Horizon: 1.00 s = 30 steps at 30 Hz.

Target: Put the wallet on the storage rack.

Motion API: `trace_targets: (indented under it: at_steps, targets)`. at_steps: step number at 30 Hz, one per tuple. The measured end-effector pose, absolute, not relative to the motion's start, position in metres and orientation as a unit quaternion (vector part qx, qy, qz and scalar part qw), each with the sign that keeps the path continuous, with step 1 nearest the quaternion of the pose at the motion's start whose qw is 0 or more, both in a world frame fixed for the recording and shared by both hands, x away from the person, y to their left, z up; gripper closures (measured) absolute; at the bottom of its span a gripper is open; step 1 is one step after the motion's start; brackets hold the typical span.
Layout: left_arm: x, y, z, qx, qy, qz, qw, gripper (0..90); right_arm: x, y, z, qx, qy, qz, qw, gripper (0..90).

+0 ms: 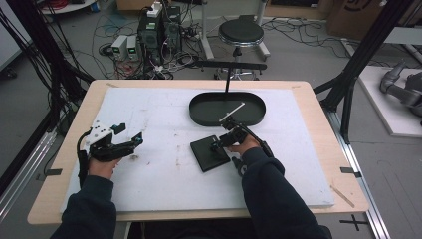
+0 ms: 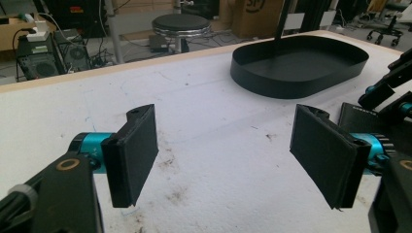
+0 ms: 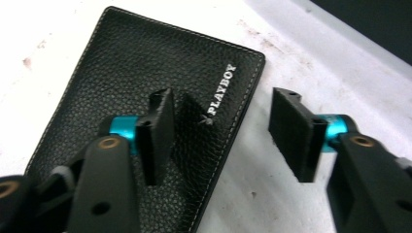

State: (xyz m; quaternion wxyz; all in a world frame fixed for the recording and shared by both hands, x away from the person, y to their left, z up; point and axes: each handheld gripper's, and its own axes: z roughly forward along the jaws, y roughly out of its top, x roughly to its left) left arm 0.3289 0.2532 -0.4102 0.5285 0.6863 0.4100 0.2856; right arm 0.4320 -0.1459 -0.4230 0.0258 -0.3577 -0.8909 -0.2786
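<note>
Right hand-held gripper (image 3: pixel 221 133): jaws apart, one over black wallet (image 3: pixel 131 73), holding nothing. Wallet flat mid-table (image 1: pixel 149 189), near black oval tray (image 1: pixel 199 107). Left hand-held gripper (image 2: pixel 223 155): wide open, empty.

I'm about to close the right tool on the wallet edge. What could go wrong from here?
1. The wallet lies flat on the white mat; the right tool straddles its edge, one jaw over the leather, one over the mat, so closing may just slide it instead of lifting.
2. The black tray sits close beyond, so a pushed wallet could bump its wall.
</note>
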Motion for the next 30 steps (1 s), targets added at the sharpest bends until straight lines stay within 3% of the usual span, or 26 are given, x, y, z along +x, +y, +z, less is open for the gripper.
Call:
trace_targets:
  at_steps: [4,5,7,9,15,16,18,19,20,21,22,23,26,30]
  targets:
    - [0.329,0.253,-0.41,0.686,0.411,0.286,0.528,25.5,0.432,-0.145,-0.422,-0.361,-0.89,-0.276,0.023,59.1]
    - [0.329,0.253,-0.41,0.685,0.412,0.286,0.528,25.5,0.431,-0.146,-0.42,-0.363,-0.89,-0.275,0.011,69.9]
    - [0.329,0.254,-0.41,0.686,0.411,0.287,0.527,25.5,0.43,-0.146,-0.419,-0.362,-0.89,-0.277,0.001,74.8]
    - [0.329,0.254,-0.41,0.686,0.412,0.287,0.527,25.6,0.428,-0.146,-0.415,-0.347,-0.896,-0.276,-0.011,90.0]
    - [0.329,0.254,-0.41,0.685,0.412,0.287,0.527,25.5,0.426,-0.143,-0.414,-0.338,-0.899,-0.279,-0.011,90.0]
    - [0.329,0.254,-0.41,0.686,0.411,0.288,0.527,25.5,0.428,-0.145,-0.416,-0.336,-0.897,-0.288,0.018,83.9]
    - [0.329,0.254,-0.41,0.685,0.412,0.288,0.527,25.5,0.429,-0.147,-0.418,-0.339,-0.887,-0.306,0.068,59.5]
    - [0.329,0.254,-0.41,0.686,0.412,0.287,0.527,25.5,0.429,-0.147,-0.418,-0.339,-0.887,-0.306,0.068,59.5]
    - [0.329,0.254,-0.41,0.686,0.412,0.287,0.527,25.5,0.428,-0.147,-0.418,-0.334,-0.887,-0.309,0.074,51.7]
    - [0.329,0.254,-0.41,0.686,0.412,0.286,0.527,25.5,0.424,-0.143,-0.415,-0.33,-0.898,-0.29,0.035,43.0]
    - [0.329,0.254,-0.41,0.686,0.412,0.286,0.527,25.5,0.424,-0.143,-0.415,-0.33,-0.898,-0.29,0.035,43.0]
    - [0.329,0.254,-0.41,0.686,0.412,0.286,0.527,25.6,0.422,-0.141,-0.415,-0.339,-0.901,-0.27,0.008,35.6]
    - [0.329,0.254,-0.41,0.685,0.413,0.286,0.527,25.7,0.423,-0.14,-0.418,-0.351,-0.903,-0.246,-0.006,36.0]
    - [0.329,0.253,-0.411,0.687,0.412,0.286,0.526,25.7,0.426,-0.142,-0.421,-0.355,-0.899,-0.254,0.031,51.8]
